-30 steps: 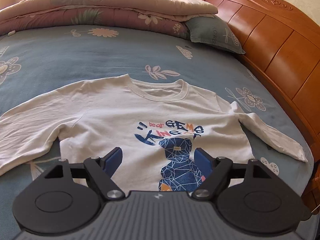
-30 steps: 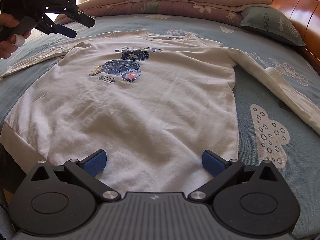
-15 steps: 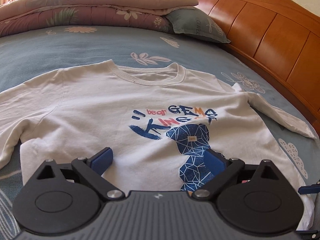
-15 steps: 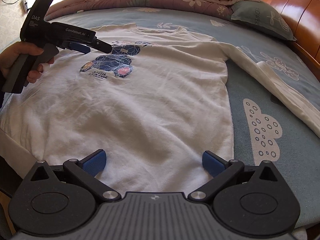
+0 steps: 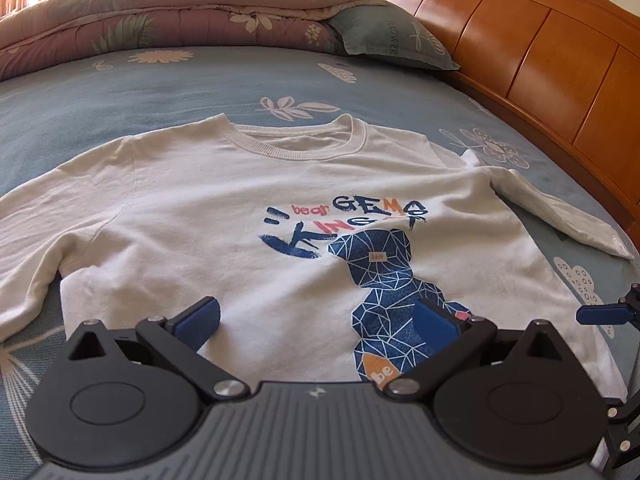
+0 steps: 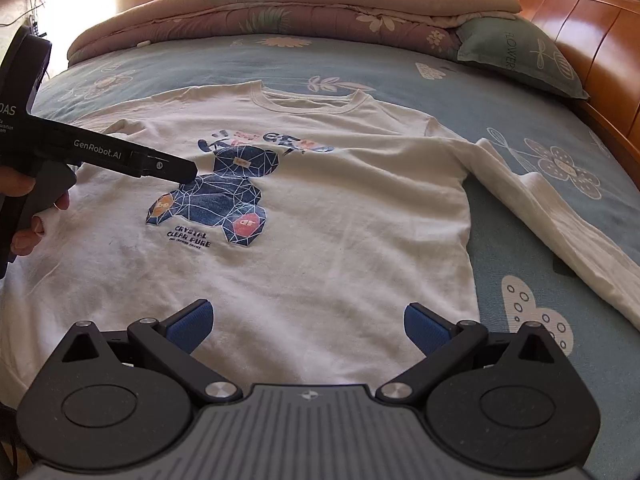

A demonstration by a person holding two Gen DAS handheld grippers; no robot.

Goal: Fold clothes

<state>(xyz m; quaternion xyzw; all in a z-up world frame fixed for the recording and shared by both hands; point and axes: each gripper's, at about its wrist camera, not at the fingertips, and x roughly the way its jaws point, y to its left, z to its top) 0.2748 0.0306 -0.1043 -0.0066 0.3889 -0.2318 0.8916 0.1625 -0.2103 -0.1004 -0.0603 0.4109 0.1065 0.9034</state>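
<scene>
Shirt: white long-sleeved shirt point(image 6: 320, 208) spread flat, print up, mid-bed.
Left gripper point(image 5: 320, 320): fingers apart above the bear print.
Right gripper point(image 6: 308, 326): fingers apart over the hem.
Bed: blue floral sheet point(image 5: 200, 92); folded quilt point(image 6: 304, 8) beyond the collar, wooden headboard point(image 5: 540, 60) alongside.

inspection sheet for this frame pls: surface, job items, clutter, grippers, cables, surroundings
Surface: bed with blue floral sheet, lightly wrinkled.
Job's things: white long-sleeve shirt lying flat, print side up, unfolded; one sleeve stretched out toward the headboard side, the other sleeve spread the opposite way.
Clutter: nothing seen on the sheet near the shirt.
Grippers: left gripper open, over the bear print; right gripper open, over the hem area. Neither holds fabric.
Cables: wires on the wall, far from the bed.
Surroundings: folded quilt, pillow, wooden headboard, curtained window.
</scene>
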